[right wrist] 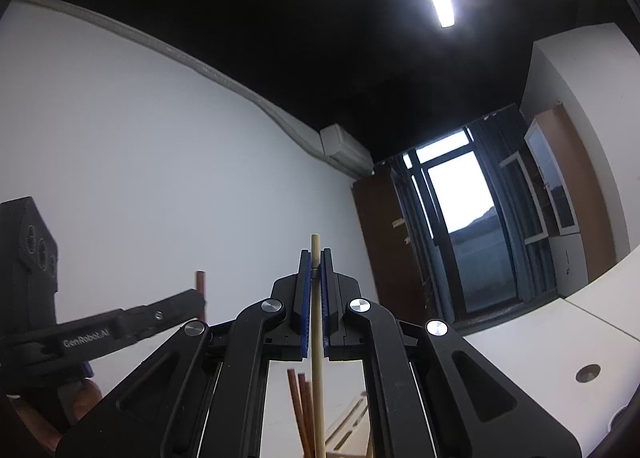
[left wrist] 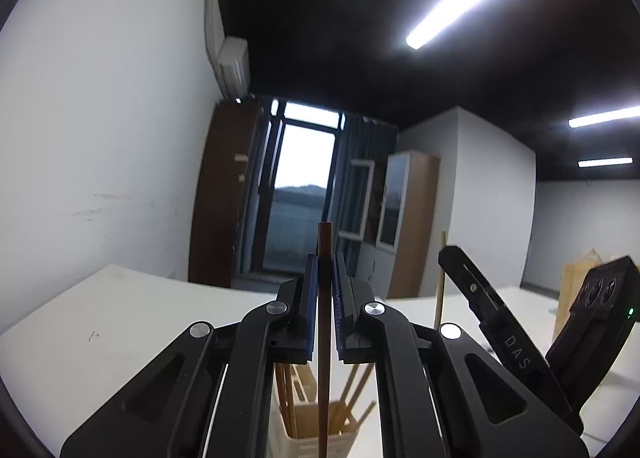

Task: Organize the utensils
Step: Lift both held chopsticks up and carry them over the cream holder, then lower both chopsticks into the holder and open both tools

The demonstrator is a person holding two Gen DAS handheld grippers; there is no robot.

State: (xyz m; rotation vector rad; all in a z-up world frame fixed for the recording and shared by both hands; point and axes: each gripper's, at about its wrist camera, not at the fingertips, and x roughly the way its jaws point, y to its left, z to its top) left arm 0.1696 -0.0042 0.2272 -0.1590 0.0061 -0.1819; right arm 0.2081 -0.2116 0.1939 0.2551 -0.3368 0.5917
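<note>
My left gripper (left wrist: 325, 262) is shut on a dark brown chopstick (left wrist: 324, 338) that stands upright between its blue pads, its top poking above the fingertips. Beneath it sits a pale utensil holder (left wrist: 304, 442) with several light and brown chopsticks in its compartments. My right gripper (right wrist: 316, 258) is shut on a light wooden chopstick (right wrist: 317, 358), also upright. The right gripper (left wrist: 452, 258) shows in the left wrist view at right, the light chopstick (left wrist: 440, 278) beside it. The left gripper (right wrist: 200, 300) appears at left in the right wrist view, with the brown chopstick tip (right wrist: 201, 278).
A white table (left wrist: 100, 318) spreads below both grippers, with a round cable hole (right wrist: 588, 373) at right. Brown chopsticks (right wrist: 300, 410) and the holder's pale edge (right wrist: 348, 422) lie under the right gripper. A brown paper bag (left wrist: 576, 282) stands far right. A white wall runs close on the left.
</note>
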